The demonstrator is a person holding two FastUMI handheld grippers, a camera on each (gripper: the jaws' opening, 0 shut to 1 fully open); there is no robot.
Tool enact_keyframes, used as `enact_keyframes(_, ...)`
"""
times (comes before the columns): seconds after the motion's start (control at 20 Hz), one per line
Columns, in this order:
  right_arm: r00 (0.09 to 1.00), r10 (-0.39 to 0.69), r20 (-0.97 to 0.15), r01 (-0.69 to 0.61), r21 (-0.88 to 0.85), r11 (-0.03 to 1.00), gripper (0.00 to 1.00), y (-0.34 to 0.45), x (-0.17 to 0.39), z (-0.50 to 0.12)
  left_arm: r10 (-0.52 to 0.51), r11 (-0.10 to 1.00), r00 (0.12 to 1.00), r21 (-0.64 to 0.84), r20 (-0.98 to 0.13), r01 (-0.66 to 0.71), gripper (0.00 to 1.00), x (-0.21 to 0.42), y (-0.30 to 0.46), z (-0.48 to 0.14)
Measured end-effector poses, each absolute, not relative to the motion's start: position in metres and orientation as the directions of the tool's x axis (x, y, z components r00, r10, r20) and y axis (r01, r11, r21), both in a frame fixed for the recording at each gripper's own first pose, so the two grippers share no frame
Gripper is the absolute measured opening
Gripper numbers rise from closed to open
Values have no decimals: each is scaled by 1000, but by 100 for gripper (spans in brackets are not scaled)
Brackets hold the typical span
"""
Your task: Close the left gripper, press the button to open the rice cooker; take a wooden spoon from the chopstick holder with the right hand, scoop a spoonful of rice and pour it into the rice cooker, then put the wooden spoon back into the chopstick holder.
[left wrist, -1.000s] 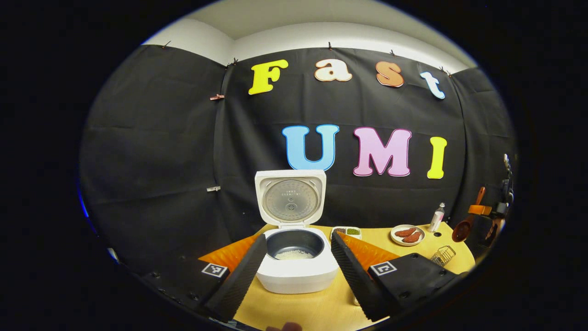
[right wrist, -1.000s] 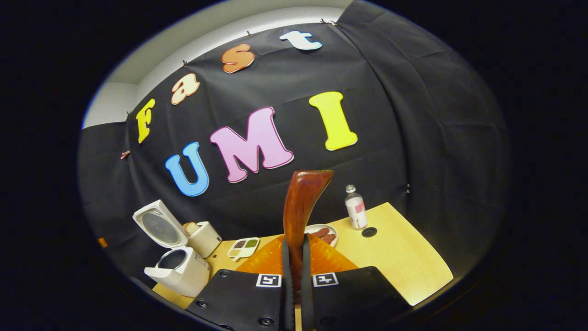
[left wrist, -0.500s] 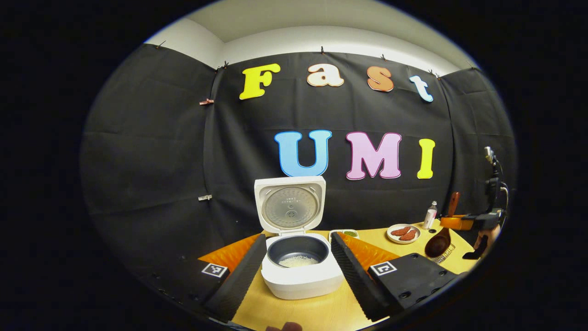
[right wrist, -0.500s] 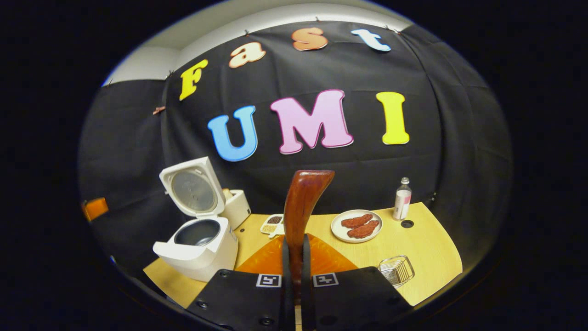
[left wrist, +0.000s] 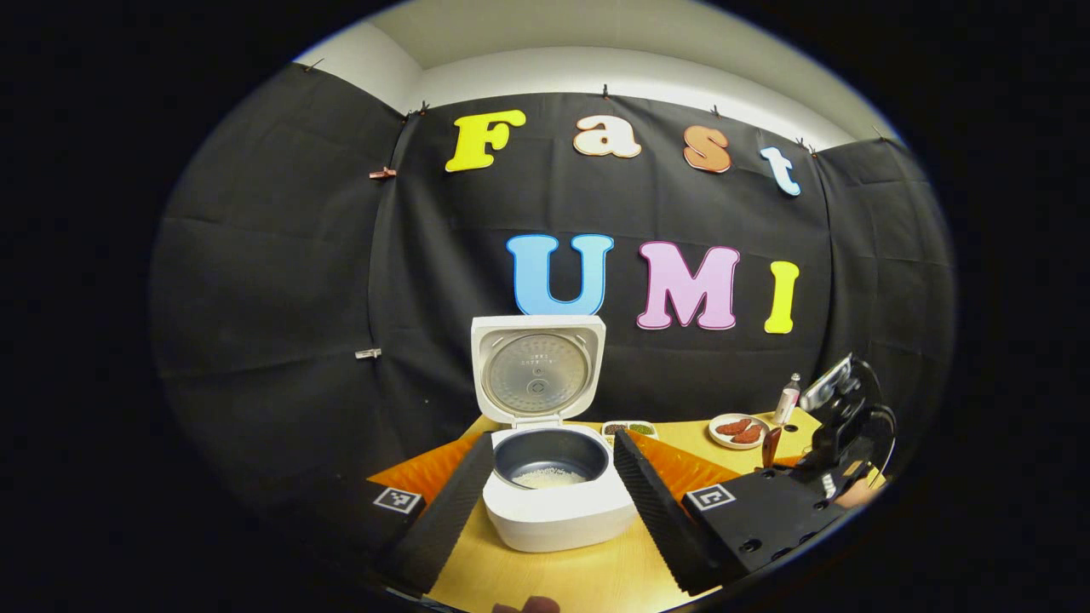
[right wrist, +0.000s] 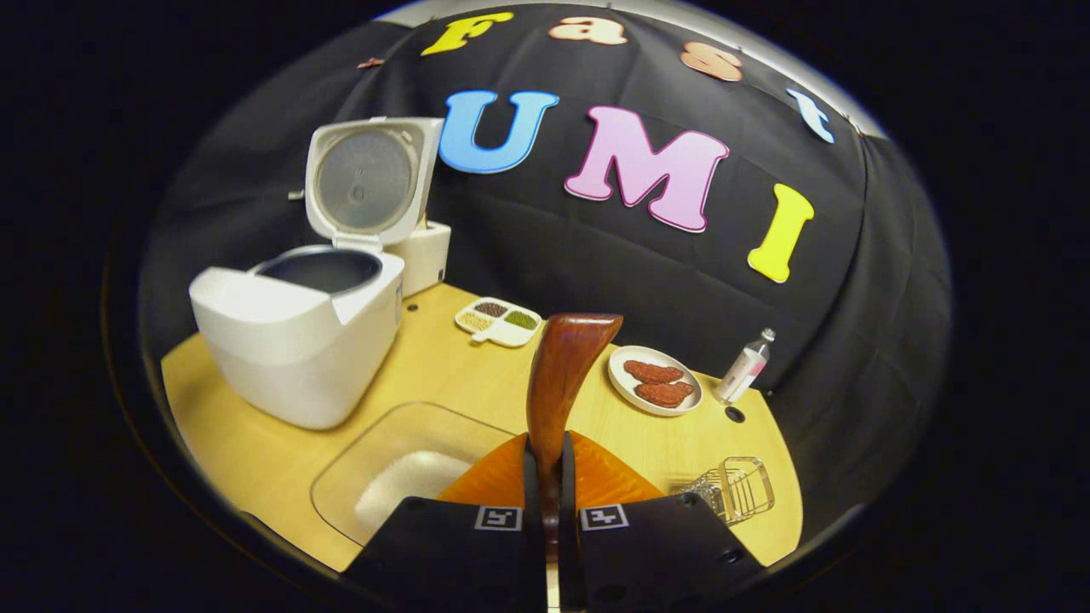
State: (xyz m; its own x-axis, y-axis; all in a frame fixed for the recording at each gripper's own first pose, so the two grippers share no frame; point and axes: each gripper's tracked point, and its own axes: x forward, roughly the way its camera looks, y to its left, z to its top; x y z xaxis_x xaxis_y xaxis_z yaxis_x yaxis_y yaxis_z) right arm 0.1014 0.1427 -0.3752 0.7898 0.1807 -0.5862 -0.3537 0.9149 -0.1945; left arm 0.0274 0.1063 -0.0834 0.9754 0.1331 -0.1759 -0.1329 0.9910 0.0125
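The left gripper [left wrist: 552,502] hangs with its fingers spread wide, one on each side of the cooker [left wrist: 558,502], touching nothing. The cooker stands on the table [left wrist: 588,579] with its lid [left wrist: 537,370] swung up and upright, and a thin layer of rice [left wrist: 547,477] lies in the dark pot. In the right gripper view, the right gripper [right wrist: 549,511] is clamped narrow on the handle of the spoon [right wrist: 558,379], both fingers pressing its sides; the handle rises from between them and its bowl end is hidden below. Just ahead and to the left of those fingers sits a clear dish [right wrist: 400,477] with white rice in it. The wire holder [right wrist: 732,489] stands near the table's right edge, apart from the spoon. Farther back are a plate [right wrist: 654,381] with two reddish pieces, a small bottle [right wrist: 743,368] beside it, and a divided tray [right wrist: 499,322] of grains. In the left gripper view, the right gripper shows far right, low over the table.
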Motion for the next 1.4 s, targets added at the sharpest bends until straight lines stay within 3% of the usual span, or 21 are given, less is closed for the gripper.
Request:
enact_keyframes(0.2, 770, 114, -628, -310, -213, 927, 10, 145, 89, -401, 160, 987, 968, 4, -193, -162, 97, 25, 122, -92)
enact_keyframes(0.4, 723, 125, -679, -169, 0, 986, 10, 168, 80, -414, 181, 983, 963, 1, -200, -184, 97, 21, 134, -94)
enact_keyframes(0.6, 681, 155, -716, 15, 226, 974, 10, 182, 77, -413, 194, 980, 961, 4, -198, -197, 97, 18, 141, -94)
enact_keyframes(0.8, 651, 183, -737, 230, 421, 878, 11, 173, 80, -417, 203, 979, 958, 6, -201, -206, 97, 16, 146, -95)
enact_keyframes(1.0, 647, 259, -717, 359, 586, 727, 10, 166, 76, -421, 197, 979, 960, -4, -197, -202, 97, 18, 143, -92)
enact_keyframes(1.05, 652, 269, -709, 380, 612, 694, 14, 164, 75, -421, 196, 980, 961, -3, -195, -200, 97, 18, 142, -90)
enact_keyframes(1.1, 662, 281, -695, 388, 639, 664, 10, 163, 75, -417, 191, 981, 963, -4, -190, -195, 97, 18, 140, -87)
enact_keyframes(1.4, 751, 302, -587, 382, 760, 527, 10, 140, 85, -385, 188, 982, 968, 11, -168, -189, 97, 13, 135, -73)
